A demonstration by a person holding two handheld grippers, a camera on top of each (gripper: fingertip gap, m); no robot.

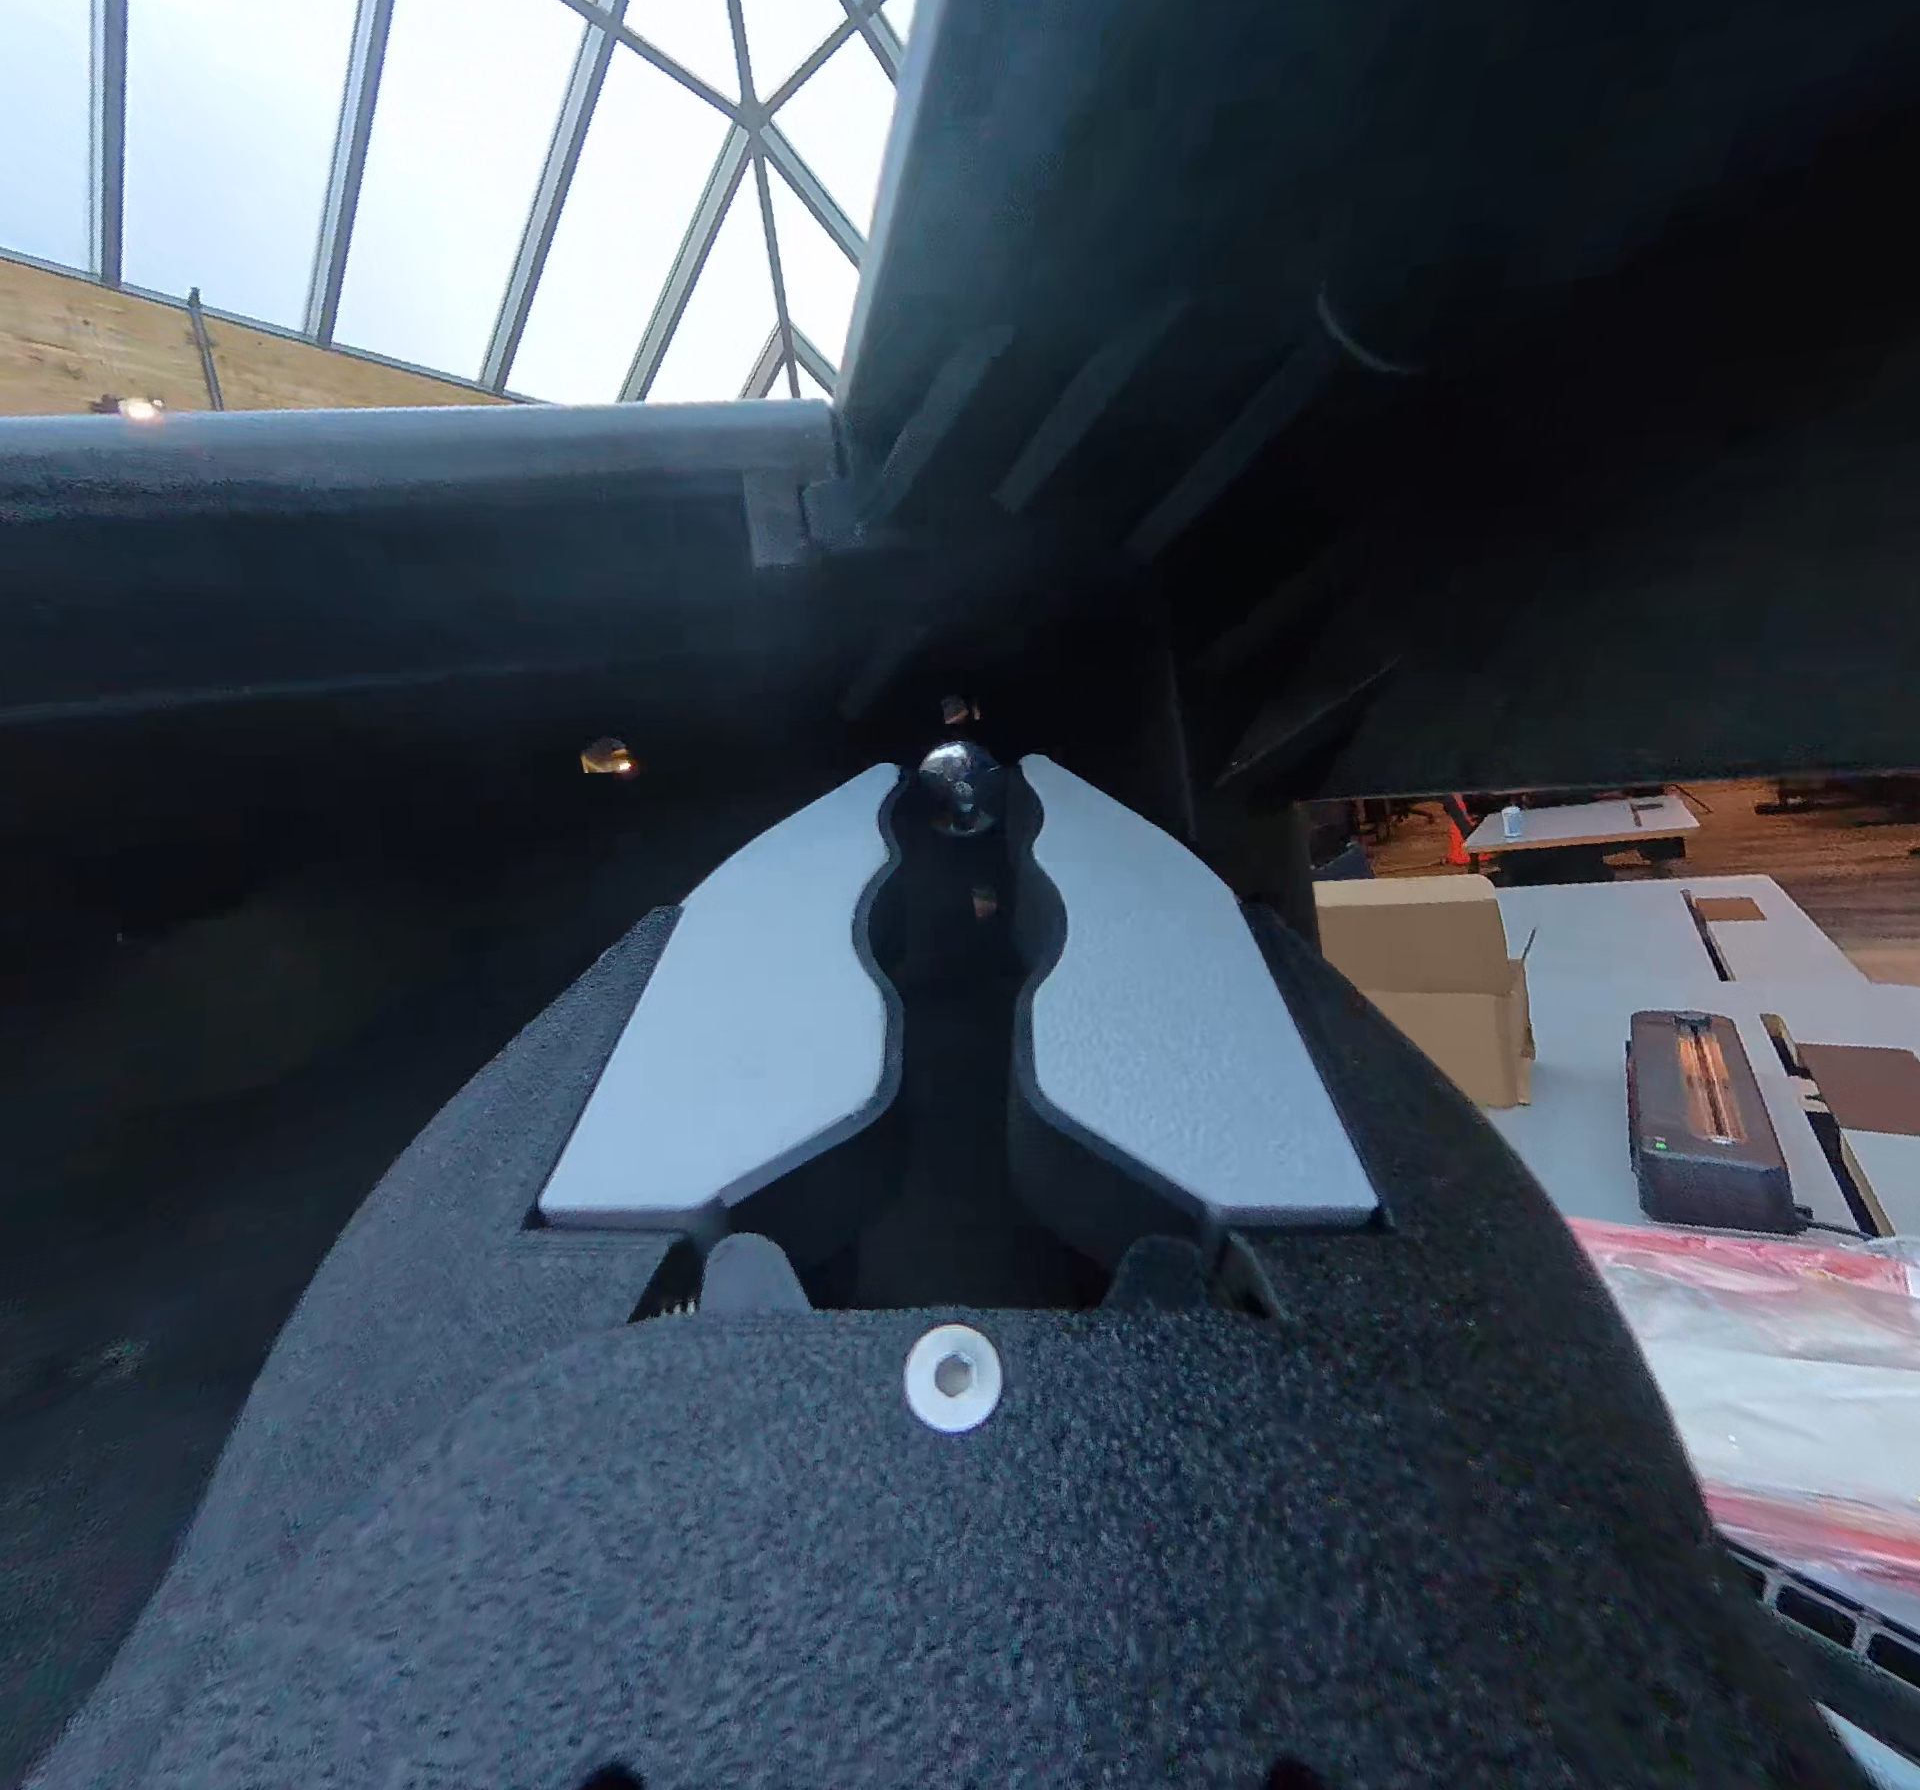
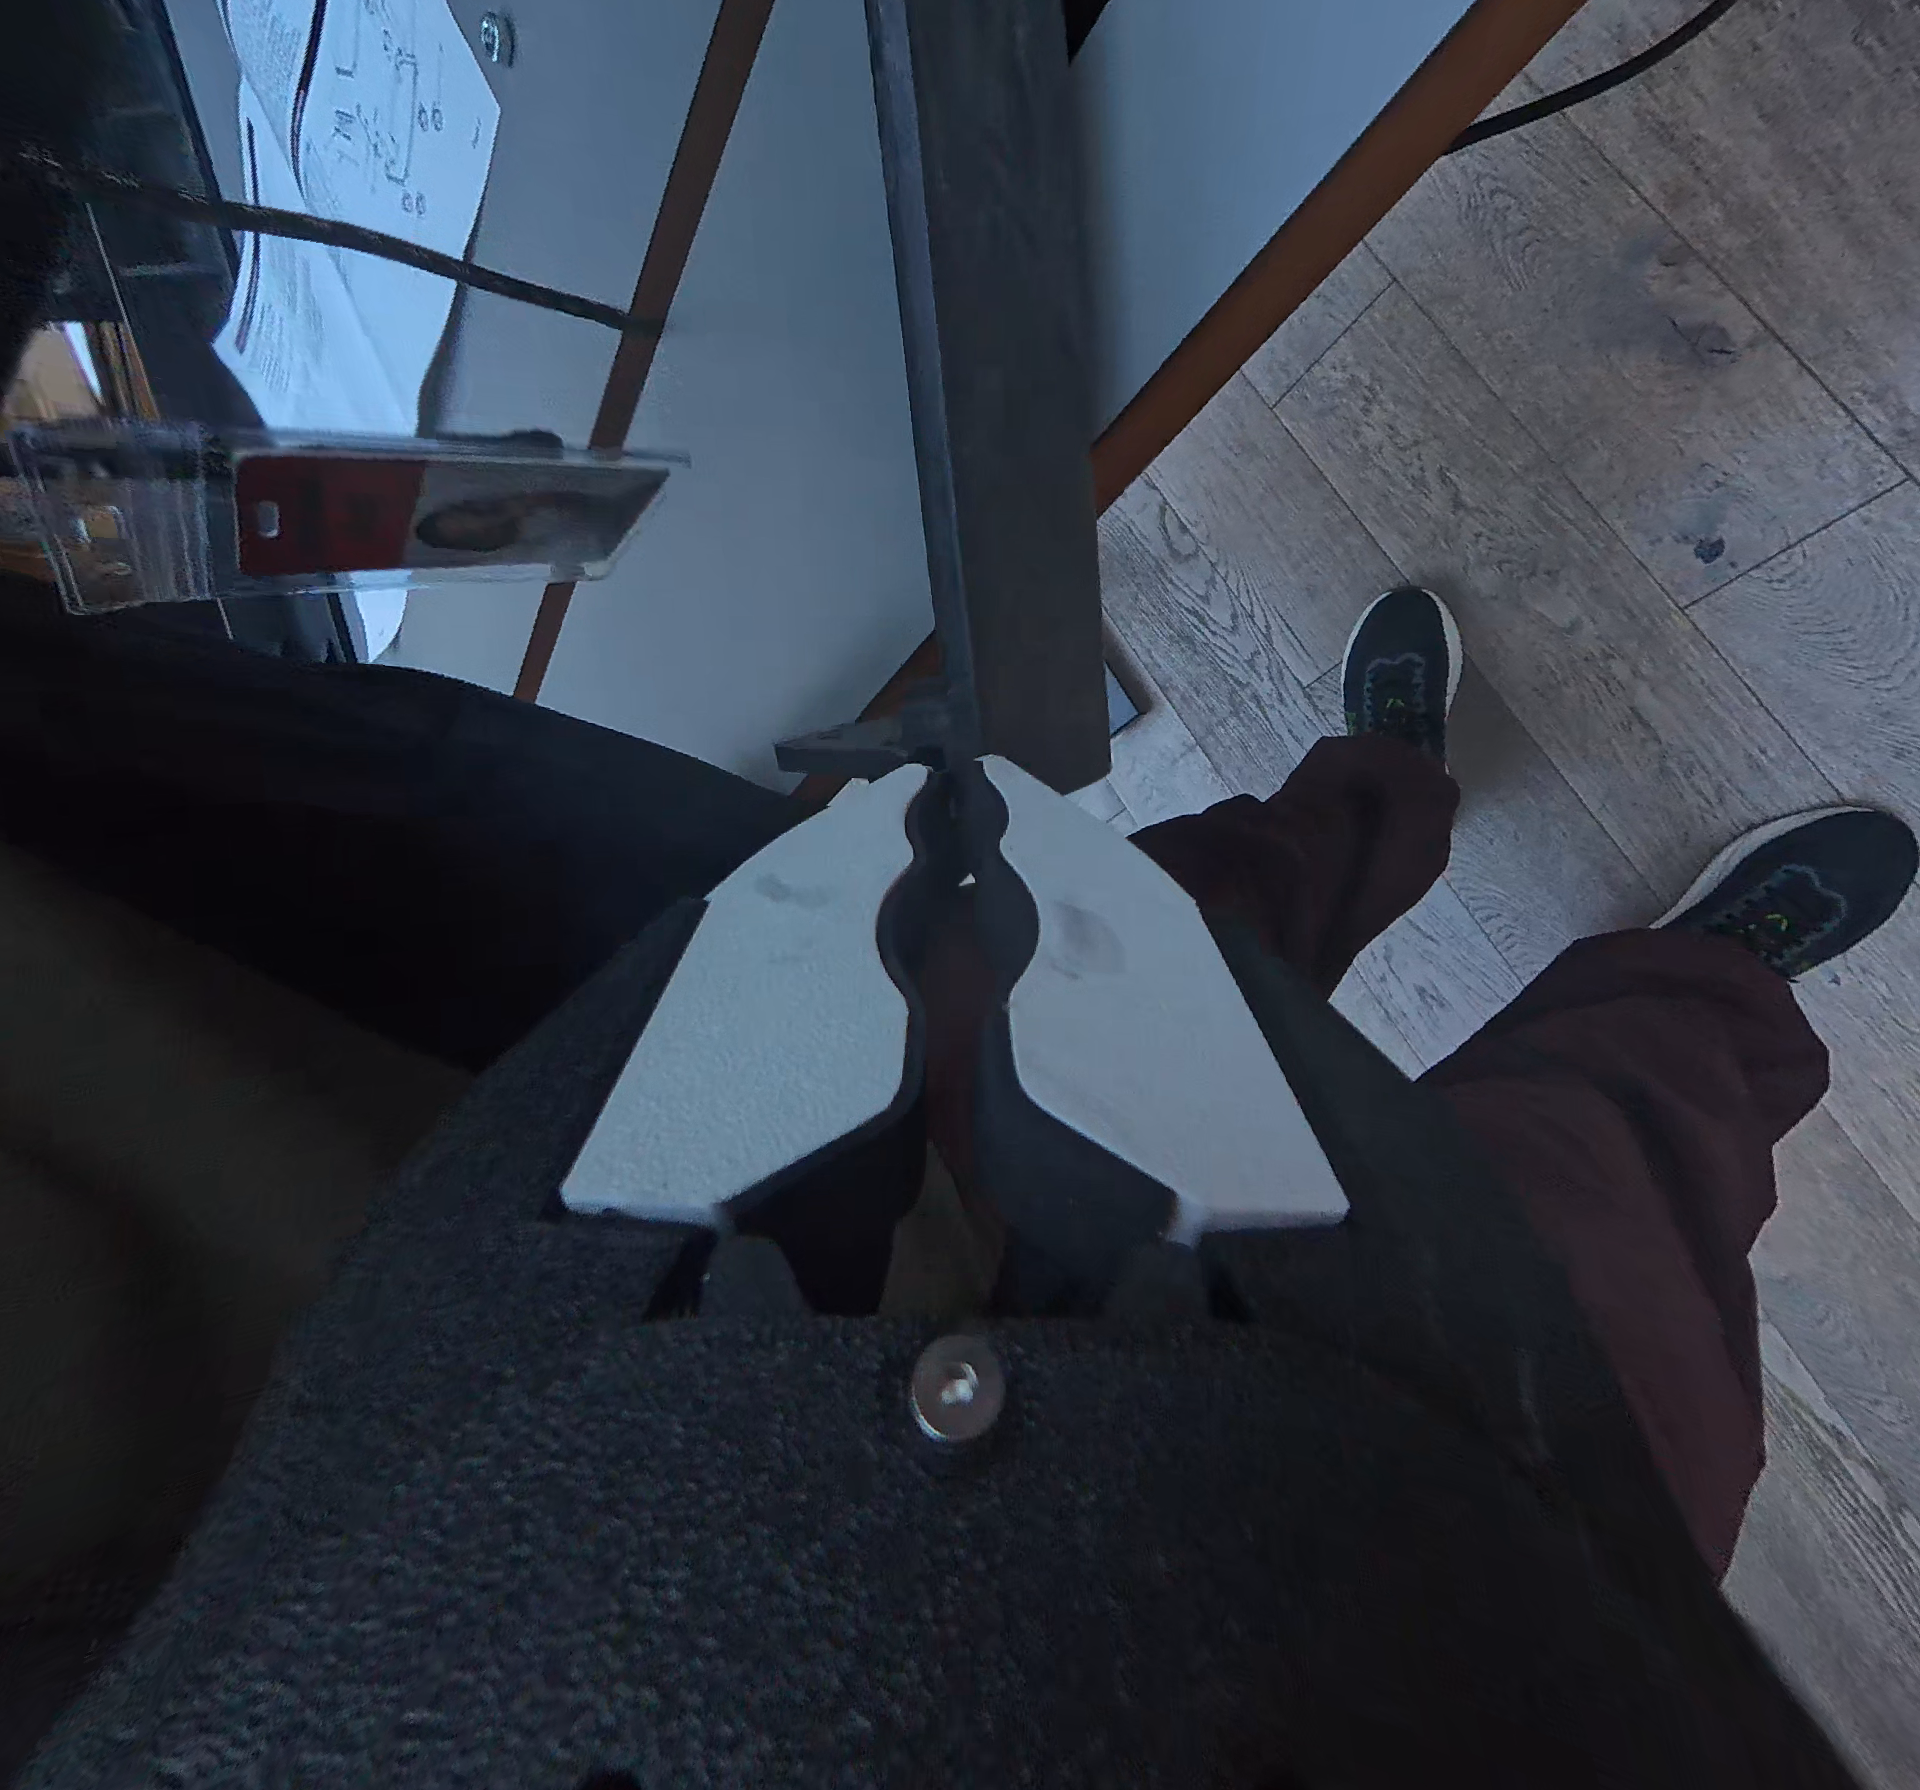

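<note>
Left view: big black panel (image 1: 1403, 234) fills the upper right, joined to a black rail (image 1: 395, 493); white table (image 1: 1621, 1002) with cardboard box (image 1: 1423, 971) and small black device (image 1: 1704, 1132) lies well beyond. Left gripper (image 1: 958, 790) has its fingers narrow around a shiny screw head (image 1: 956, 779) at the tips. Right gripper (image 2: 954, 784) is pinched on a thin dark rod (image 2: 914, 286) beside a dark post (image 2: 1013, 338), above wood floor (image 2: 1610, 390) and 2 shoes.
</note>
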